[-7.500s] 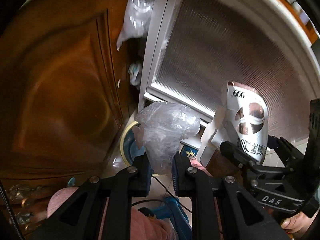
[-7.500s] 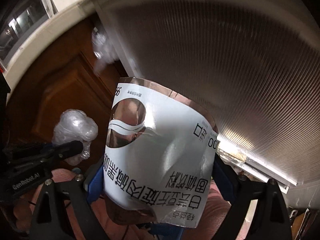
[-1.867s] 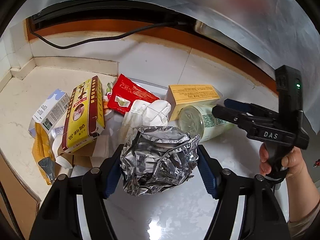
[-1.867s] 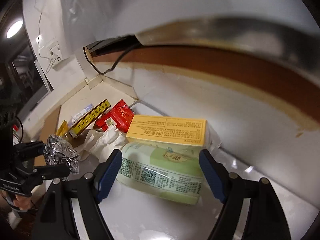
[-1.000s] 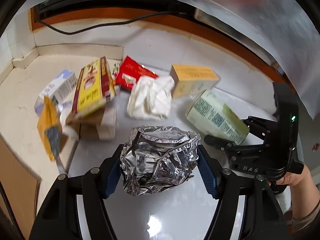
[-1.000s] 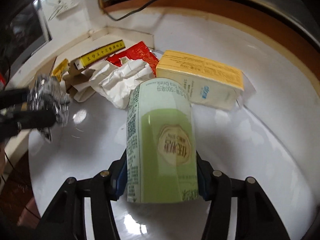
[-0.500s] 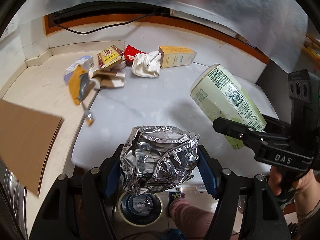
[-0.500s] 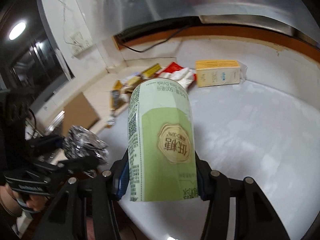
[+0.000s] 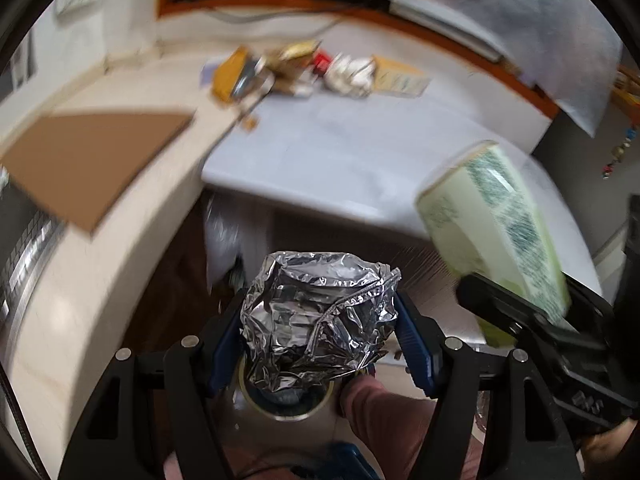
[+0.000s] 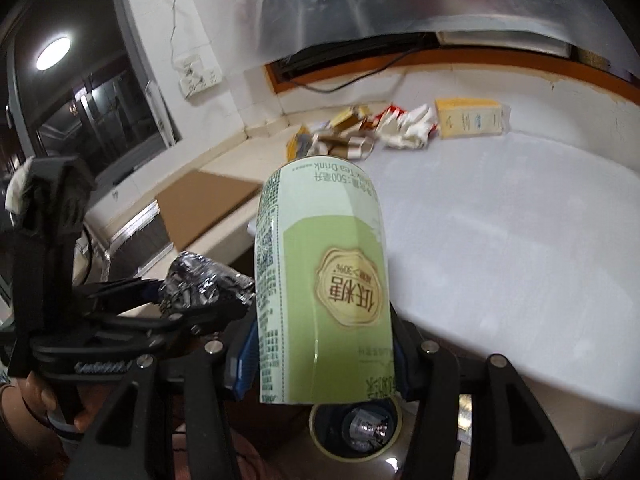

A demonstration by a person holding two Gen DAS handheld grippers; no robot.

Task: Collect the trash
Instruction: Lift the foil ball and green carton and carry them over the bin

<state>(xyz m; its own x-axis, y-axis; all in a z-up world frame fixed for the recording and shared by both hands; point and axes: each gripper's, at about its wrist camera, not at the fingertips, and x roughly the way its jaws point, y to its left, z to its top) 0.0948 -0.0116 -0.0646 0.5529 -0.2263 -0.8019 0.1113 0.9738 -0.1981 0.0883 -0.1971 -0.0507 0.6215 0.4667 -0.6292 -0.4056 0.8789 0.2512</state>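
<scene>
My left gripper [image 9: 320, 340] is shut on a crumpled ball of silver foil [image 9: 318, 322], held in the air off the table edge; the foil also shows in the right wrist view [image 10: 204, 280]. My right gripper [image 10: 322, 354] is shut on a pale green tea drink carton [image 10: 322, 280], seen at right in the left wrist view [image 9: 496, 232]. A round yellow-rimmed bin [image 10: 356, 428] stands on the floor below both grippers, partly hidden behind the foil in the left wrist view [image 9: 288, 404]. More trash lies at the far table corner [image 10: 384, 128].
A white table [image 10: 500, 240] spreads ahead. The far pile holds a yellow box [image 10: 468, 122], crumpled white paper [image 10: 408, 130] and a red wrapper. A brown cardboard sheet [image 9: 92, 160] lies on the left counter. A pink-clad leg [image 9: 384, 420] is below.
Both grippers have pulled back from the table with the foil and carton, and now hang beyond its edge above the floor bin. The trash pile looks farther away.
</scene>
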